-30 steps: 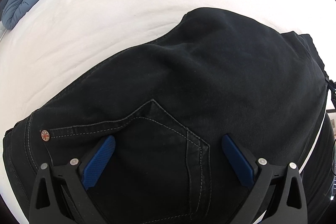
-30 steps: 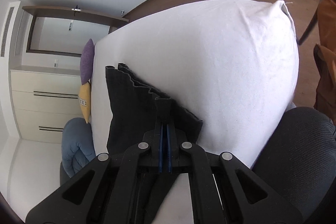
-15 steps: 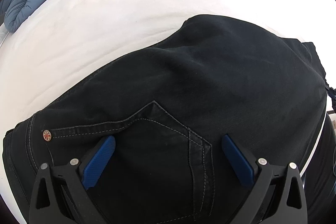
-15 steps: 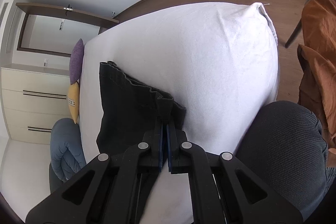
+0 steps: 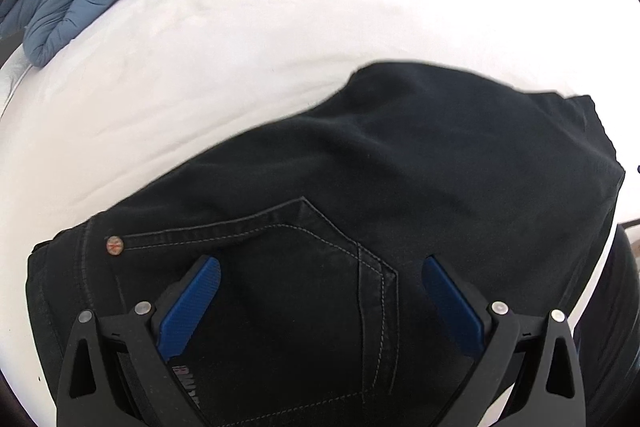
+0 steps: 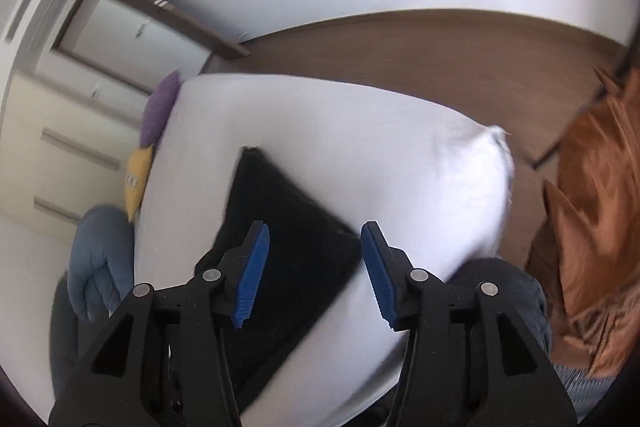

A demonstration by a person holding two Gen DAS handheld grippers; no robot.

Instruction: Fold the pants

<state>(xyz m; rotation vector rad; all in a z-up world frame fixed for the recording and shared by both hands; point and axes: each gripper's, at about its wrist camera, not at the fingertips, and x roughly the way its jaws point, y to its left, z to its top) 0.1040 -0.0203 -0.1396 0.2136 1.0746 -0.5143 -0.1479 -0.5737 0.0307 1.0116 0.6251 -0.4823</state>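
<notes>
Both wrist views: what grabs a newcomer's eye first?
The black pants sprawled across the white bed, back pocket toward the open left tool. The right tool is open too, above the pants' edge. An orange garment hangs at far right.

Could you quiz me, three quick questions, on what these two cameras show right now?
1. True or false: the right gripper is clamped on the pants.
2. The pants lie on a: A) wooden table B) white bed C) orange chair.
3. What colour are the pads on the left gripper fingers?

Key: 1 false, its fingers are spread with nothing between them; 2 B; 3 blue.
</notes>
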